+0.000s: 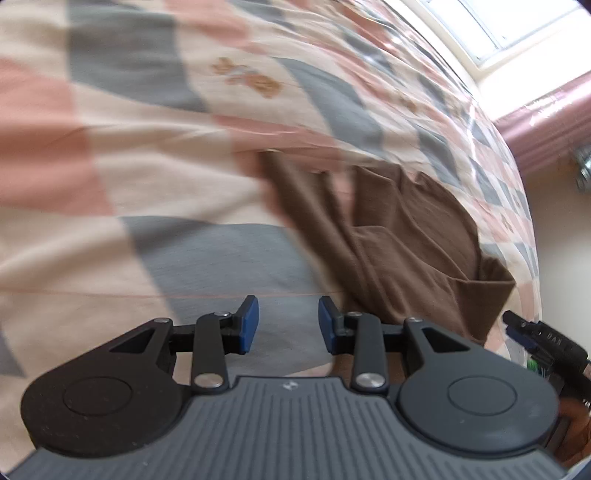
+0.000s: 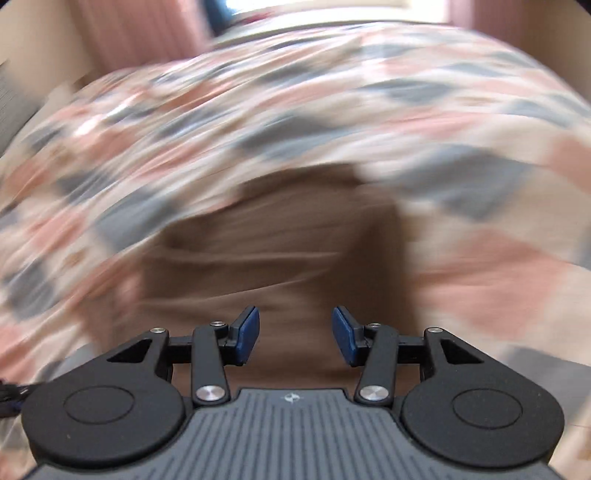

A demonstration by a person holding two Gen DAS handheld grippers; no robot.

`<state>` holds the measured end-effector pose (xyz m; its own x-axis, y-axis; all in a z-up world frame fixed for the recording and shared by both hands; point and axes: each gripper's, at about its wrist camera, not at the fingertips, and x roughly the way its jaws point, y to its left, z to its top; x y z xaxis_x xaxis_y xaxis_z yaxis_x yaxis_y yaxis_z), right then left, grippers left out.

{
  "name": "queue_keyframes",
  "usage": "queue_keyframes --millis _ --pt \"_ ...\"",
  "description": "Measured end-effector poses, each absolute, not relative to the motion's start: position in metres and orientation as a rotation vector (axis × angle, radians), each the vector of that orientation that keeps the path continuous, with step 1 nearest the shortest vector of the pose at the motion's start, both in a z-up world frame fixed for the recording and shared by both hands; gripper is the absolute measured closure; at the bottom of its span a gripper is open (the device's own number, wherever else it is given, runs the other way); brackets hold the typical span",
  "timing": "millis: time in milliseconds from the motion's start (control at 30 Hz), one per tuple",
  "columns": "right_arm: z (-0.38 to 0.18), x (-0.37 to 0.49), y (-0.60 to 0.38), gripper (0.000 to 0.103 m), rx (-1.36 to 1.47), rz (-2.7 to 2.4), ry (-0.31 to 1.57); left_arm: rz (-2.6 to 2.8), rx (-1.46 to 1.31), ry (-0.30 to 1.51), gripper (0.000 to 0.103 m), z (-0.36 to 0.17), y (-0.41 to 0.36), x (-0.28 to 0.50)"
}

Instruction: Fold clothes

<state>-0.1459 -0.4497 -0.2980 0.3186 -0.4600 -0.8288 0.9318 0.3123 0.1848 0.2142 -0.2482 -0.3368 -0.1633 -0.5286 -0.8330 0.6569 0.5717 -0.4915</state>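
We see brown garment [image 1: 399,236] crumpled on checked bedspread [image 1: 147,147]. Left claw [image 1: 288,325] beside garment, narrow gap, empty. Right claw [image 2: 295,334] over garment, wider, empty.

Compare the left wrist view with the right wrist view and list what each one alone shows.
Only the left wrist view shows the left hand-held gripper, open with nothing between its pads, the window, and the right hand-held gripper seen from outside at the picture's right edge. Only the right wrist view shows the right hand-held gripper from behind, open over the cloth. Both show the brown garment lying on the patchwork bedspread, and pink curtains.
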Motion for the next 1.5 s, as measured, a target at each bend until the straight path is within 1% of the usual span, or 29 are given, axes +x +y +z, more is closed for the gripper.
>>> queue_keyframes --millis 200,267,300,333,367,400,467,500,533,600,667,700,767,800,867,900,967,1033,1067,1133,1167,1200,1233,1267,1300,1400,1500 --pt "-0.286 -0.168 -0.510 0.054 0.778 -1.054 0.644 -1.244 0.228 1.334 0.073 -0.320 -0.292 0.167" --pt "-0.296 -0.168 -0.537 0.054 0.845 -1.013 0.691 -1.356 0.295 1.300 0.073 -0.313 -0.309 0.137" --pt "-0.304 -0.170 -0.551 0.057 0.880 -0.981 0.727 -1.411 0.335 1.280 0.073 -0.311 -0.318 0.119" --pt "-0.312 -0.174 -0.564 0.083 0.905 -0.945 0.759 -1.459 0.374 1.257 0.073 -0.309 -0.326 0.101" --pt "-0.318 -0.182 -0.574 0.099 0.919 -0.940 0.769 -1.498 0.405 1.236 0.073 -0.308 -0.334 0.084" --pt "-0.323 -0.195 -0.582 0.099 0.937 -0.964 0.770 -1.526 0.421 1.226 0.073 -0.307 -0.340 0.069" --pt "-0.333 -0.222 -0.600 0.099 0.973 -1.012 0.773 -1.561 0.406 1.253 0.073 -0.309 -0.355 0.048" --pt "-0.339 -0.237 -0.607 0.096 1.002 -1.044 0.763 -1.575 0.396 1.268 0.073 -0.309 -0.363 0.040" --pt "-0.345 -0.253 -0.609 0.081 1.049 -1.080 0.733 -1.589 0.391 1.278 0.073 -0.309 -0.373 0.035" --pt "-0.349 -0.284 -0.601 0.068 1.136 -1.114 0.639 -1.613 0.386 1.291 0.073 -0.307 -0.397 0.028" --pt "-0.340 -0.304 -0.575 0.068 1.116 -1.111 0.544 -1.638 0.390 1.289 0.073 -0.304 -0.428 0.024" --pt "-0.335 -0.308 -0.556 0.068 1.078 -1.107 0.528 -1.658 0.402 1.285 0.073 -0.302 -0.445 0.022" --pt "-0.332 -0.305 -0.513 0.068 0.990 -1.053 0.576 -1.727 0.460 1.265 0.073 -0.298 -0.485 0.010" --pt "-0.332 -0.302 -0.491 0.068 0.945 -1.017 0.609 -1.769 0.502 1.247 0.069 -0.298 -0.505 0.000" --pt "-0.329 -0.283 -0.461 0.069 0.890 -0.956 0.681 -1.858 0.595 1.218 0.066 -0.300 -0.543 -0.026" --pt "-0.333 -0.279 -0.452 0.068 0.878 -0.947 0.704 -1.901 0.638 1.205 0.064 -0.302 -0.559 -0.041" --pt "-0.340 -0.272 -0.442 0.066 0.857 -0.944 0.736 -1.957 0.732 1.178 0.056 -0.308 -0.588 -0.072" --pt "-0.343 -0.268 -0.439 0.063 0.841 -0.934 0.739 -1.973 0.845 1.142 0.055 -0.320 -0.607 -0.102" --pt "-0.344 -0.266 -0.438 0.063 0.828 -0.921 0.737 -1.974 0.907 1.127 0.056 -0.327 -0.612 -0.115" --pt "-0.346 -0.261 -0.438 0.064 0.787 -0.900 0.748 -1.959 1.027 1.110 0.071 -0.345 -0.617 -0.135" --pt "-0.348 -0.259 -0.439 0.064 0.769 -0.904 0.764 -1.944 1.071 1.098 0.092 -0.353 -0.617 -0.142" --pt "-0.351 -0.260 -0.440 0.065 0.764 -0.906 0.764 -1.927 1.072 1.086 0.100 -0.357 -0.616 -0.144" --pt "-0.352 -0.264 -0.442 0.073 0.780 -0.907 0.732 -1.920 1.034 1.088 0.100 -0.358 -0.614 -0.141" --pt "-0.354 -0.270 -0.443 0.078 0.820 -0.918 0.676 -1.914 0.983 1.102 0.101 -0.357 -0.612 -0.136" --pt "-0.359 -0.279 -0.446 0.090 0.882 -0.939 0.615 -1.910 0.906 1.140 0.101 -0.355 -0.611 -0.128" --pt "-0.379 -0.312 -0.448 0.090 1.111 -1.040 0.462 -1.855 0.730 1.261 0.101 -0.356 -0.604 -0.107" --pt "-0.400 -0.335 -0.446 0.090 1.304 -1.067 0.363 -1.772 0.764 1.298 0.100 -0.373 -0.600 -0.097"
